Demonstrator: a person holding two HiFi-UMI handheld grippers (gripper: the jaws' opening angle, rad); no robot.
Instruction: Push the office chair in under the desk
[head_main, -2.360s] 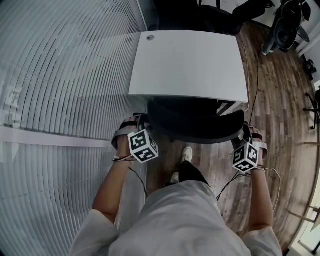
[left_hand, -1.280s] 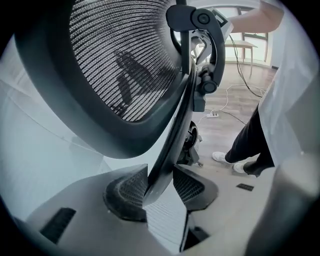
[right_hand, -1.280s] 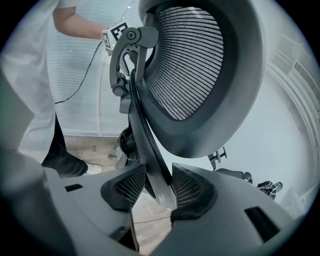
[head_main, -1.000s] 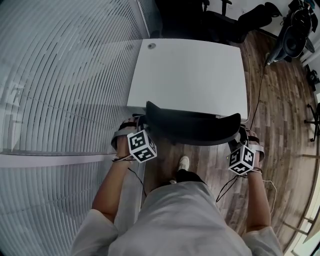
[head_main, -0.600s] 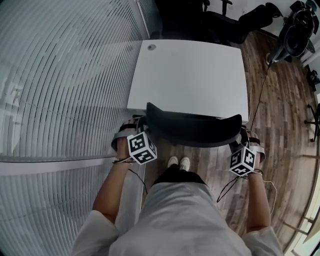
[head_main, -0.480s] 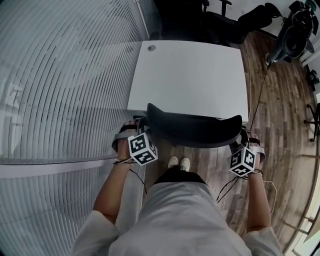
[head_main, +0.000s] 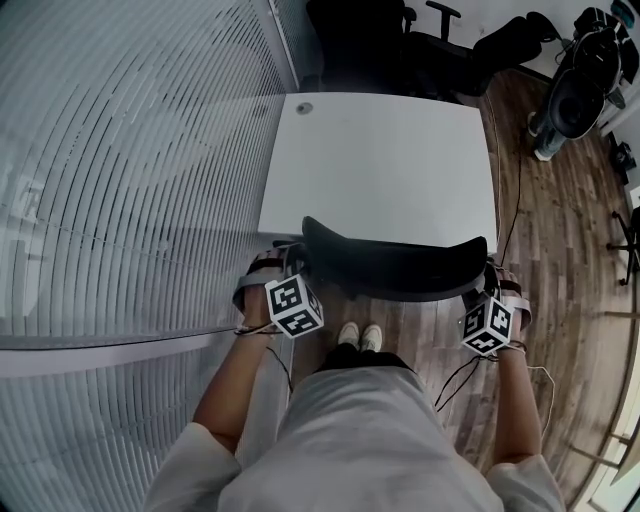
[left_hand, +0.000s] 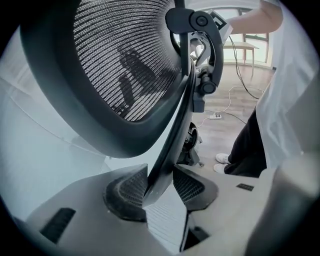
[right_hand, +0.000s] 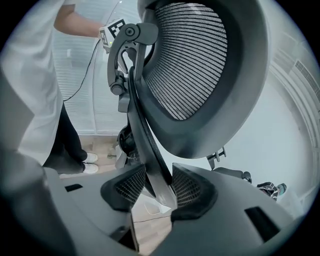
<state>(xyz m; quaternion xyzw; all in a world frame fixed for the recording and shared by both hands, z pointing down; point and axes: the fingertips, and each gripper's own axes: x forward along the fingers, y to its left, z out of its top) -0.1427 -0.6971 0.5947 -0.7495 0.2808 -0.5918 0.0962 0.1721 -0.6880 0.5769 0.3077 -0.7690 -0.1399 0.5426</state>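
The office chair (head_main: 395, 268) stood with its backrest (left_hand: 125, 65) along the near edge of the table (head_main: 380, 160), its seat hidden beneath the top; an uneven shove from one side would likely swivel it and knock a hidden part against the table; the thin rim could also slip from the pads, and the cable (head_main: 517, 190) off the table's right edge might snag a caster; the left gripper (left_hand: 159, 187) pinched the backrest's rim at one end and the right gripper (right_hand: 159, 189) pinched it at the other; both forearms reached forward, tilting the grippers steeply downward.
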